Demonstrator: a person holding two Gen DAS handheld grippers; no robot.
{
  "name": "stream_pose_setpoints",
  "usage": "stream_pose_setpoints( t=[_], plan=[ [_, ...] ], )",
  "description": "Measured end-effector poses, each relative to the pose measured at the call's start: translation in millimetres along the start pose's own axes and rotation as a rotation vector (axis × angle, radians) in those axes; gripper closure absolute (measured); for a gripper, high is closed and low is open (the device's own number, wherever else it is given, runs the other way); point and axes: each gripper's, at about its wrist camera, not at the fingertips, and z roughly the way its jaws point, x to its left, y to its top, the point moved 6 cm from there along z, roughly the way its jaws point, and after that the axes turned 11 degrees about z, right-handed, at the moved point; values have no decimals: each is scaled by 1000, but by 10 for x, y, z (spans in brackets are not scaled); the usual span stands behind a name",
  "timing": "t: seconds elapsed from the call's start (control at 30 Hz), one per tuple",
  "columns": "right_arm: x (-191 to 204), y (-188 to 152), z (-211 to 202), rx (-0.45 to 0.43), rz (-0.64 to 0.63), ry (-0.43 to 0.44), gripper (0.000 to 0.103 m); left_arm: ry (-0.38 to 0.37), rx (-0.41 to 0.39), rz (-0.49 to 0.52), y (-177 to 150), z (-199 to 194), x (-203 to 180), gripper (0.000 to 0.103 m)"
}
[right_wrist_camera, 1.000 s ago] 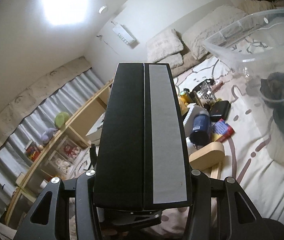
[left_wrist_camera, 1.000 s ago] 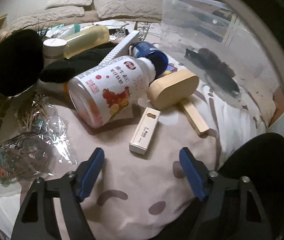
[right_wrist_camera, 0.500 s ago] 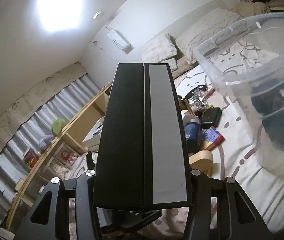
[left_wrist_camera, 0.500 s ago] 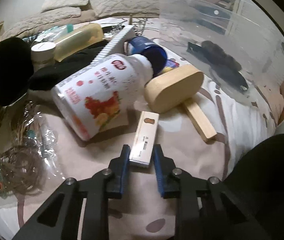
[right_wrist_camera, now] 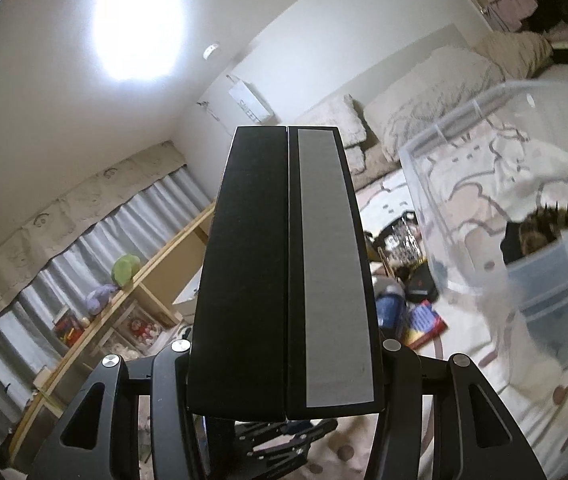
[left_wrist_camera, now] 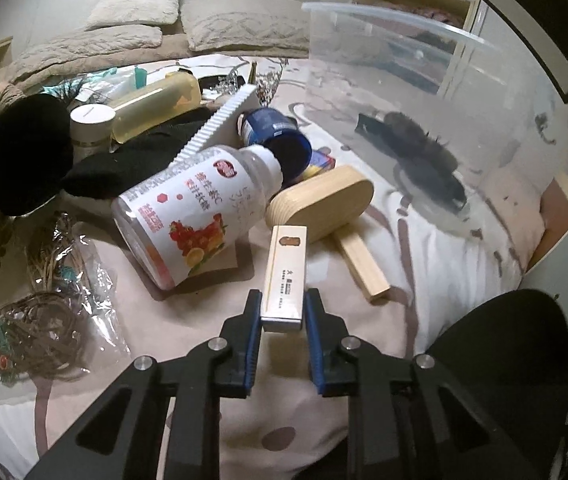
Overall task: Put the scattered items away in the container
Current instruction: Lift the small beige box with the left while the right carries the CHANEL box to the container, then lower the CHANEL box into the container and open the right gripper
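Note:
A small cream box [left_wrist_camera: 285,276] lies lengthwise on the bedspread, its near end clamped between the blue pads of my left gripper [left_wrist_camera: 282,305], which is shut on it. The clear plastic container [left_wrist_camera: 403,80] stands to the right on the bed, with a dark bristly item [left_wrist_camera: 419,148] inside. In the right wrist view my right gripper [right_wrist_camera: 284,360] is shut on a long black box with a grey stripe [right_wrist_camera: 287,272], held up in the air left of the container [right_wrist_camera: 443,216]. The box hides the fingertips.
Just beyond the cream box lie a white fruit-label bottle [left_wrist_camera: 196,212], a wooden brush [left_wrist_camera: 323,204], a blue jar [left_wrist_camera: 276,136], a yellow bottle [left_wrist_camera: 156,104] and black cloth [left_wrist_camera: 16,152]. A clear bag with a woven item [left_wrist_camera: 44,312] lies at the left. Shelves [right_wrist_camera: 104,320] line the wall.
My left jaws have closed from wide open onto the near end of the cream box. The right gripper has risen with the black box, and the container now looms larger at its right.

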Motion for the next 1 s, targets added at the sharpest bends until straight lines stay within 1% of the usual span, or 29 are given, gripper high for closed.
stream_pose_setpoints(
  t=[0.17, 0.27, 0.43, 0.6, 0.67, 0.8, 0.9, 1.0],
  plan=[
    [123, 263, -82, -12, -29, 13, 53, -15, -64, -33, 154, -194, -25, 82],
    [182, 479, -146, -29, -47, 16, 53, -8, -98, -34, 271, -309, -42, 82],
    [296, 921, -260, -84, -73, 21, 53, -7, -158, -27, 551, -502, -92, 82],
    [288, 1300, -230, -72, -37, 25, 53, -29, -221, -18, 932, -651, -190, 82],
    [242, 1415, -244, -74, -33, 14, 53, -49, -248, -10, 1121, -689, -271, 82],
    [114, 1656, -323, -118, -50, -33, 53, -77, -290, 8, 1473, -739, -443, 82],
    [-93, 1788, -368, -132, -53, -78, 53, -94, -320, 33, 1723, -784, -584, 82],
    [-326, 1853, -379, -125, -58, -129, 53, -105, -349, 55, 1950, -822, -737, 82]
  ],
)
